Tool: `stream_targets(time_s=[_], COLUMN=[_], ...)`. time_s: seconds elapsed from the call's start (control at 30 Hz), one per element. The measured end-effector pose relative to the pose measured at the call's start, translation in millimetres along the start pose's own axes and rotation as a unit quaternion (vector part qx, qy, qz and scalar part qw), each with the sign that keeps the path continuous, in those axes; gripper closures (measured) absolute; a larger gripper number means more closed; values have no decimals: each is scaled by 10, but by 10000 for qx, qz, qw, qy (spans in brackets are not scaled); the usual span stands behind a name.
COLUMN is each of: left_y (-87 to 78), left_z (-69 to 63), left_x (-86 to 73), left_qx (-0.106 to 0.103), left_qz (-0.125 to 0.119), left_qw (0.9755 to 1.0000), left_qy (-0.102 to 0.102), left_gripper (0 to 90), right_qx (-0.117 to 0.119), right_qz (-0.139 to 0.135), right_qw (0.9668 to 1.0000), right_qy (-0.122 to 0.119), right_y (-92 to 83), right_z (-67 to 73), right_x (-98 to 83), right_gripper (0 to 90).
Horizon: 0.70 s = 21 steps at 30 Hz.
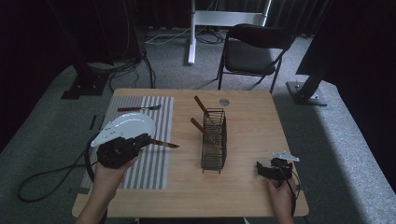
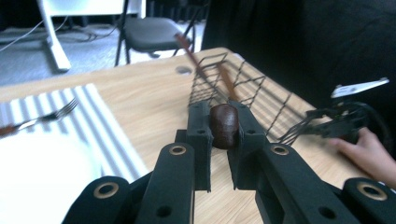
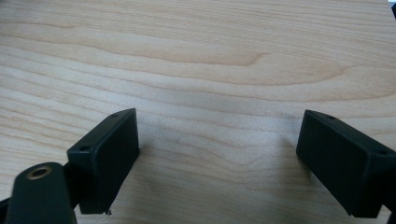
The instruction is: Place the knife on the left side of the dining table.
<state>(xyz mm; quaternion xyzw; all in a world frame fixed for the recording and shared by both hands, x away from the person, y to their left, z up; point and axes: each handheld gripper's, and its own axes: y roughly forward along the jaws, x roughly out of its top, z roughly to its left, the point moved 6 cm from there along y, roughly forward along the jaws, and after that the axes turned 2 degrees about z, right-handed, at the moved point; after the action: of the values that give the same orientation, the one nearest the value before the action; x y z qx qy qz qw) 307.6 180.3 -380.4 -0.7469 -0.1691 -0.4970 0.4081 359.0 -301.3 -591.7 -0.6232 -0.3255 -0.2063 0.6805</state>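
The left claw (image 1: 150,140) grips a brown-handled knife (image 1: 163,143) above the striped mat's (image 1: 159,163) right edge. The right claw (image 3: 217,158) gapes wide over bare surface (image 1: 247,186), near the front-right corner, apart from the wire basket (image 1: 215,140).

Both tools are matte black plastic. The left gripper (image 2: 223,135) has two blocky, flat-faced jaws on thick rounded links, each link set with a brass-coloured ring at its pivot and smaller plain holes lower down. A black cable (image 1: 51,175) trails from it. The right gripper (image 3: 219,158) has the same squared jaw blocks with small screw holes, one brass ring, a pale grey three-cornered plate (image 1: 282,155) on top, and what looks like a thin black cable. Forearms are bare, with no sleeves showing.
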Motion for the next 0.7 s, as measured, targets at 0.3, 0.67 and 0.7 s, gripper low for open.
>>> stream_targets(time_s=[0.3, 0.67, 0.7], left_y=[-47, -126, -124], left_z=[274, 479, 490], left_x=[-352, -614, -633], left_qx=[226, 366, 374], left_qz=[181, 312, 333], left_qw=[9987, 9957, 9954], left_qy=[-421, -796, -822], left_gripper=[808, 808, 808], right_qx=[1, -2, -1], right_qz=[0, 8, 7], right_qw=[10000, 10000, 10000], right_qy=[0, 5, 4], right_y=[0, -1, -1], right_z=[0, 1, 1], right_x=[0, 0, 0], right_gripper=[124, 124, 124])
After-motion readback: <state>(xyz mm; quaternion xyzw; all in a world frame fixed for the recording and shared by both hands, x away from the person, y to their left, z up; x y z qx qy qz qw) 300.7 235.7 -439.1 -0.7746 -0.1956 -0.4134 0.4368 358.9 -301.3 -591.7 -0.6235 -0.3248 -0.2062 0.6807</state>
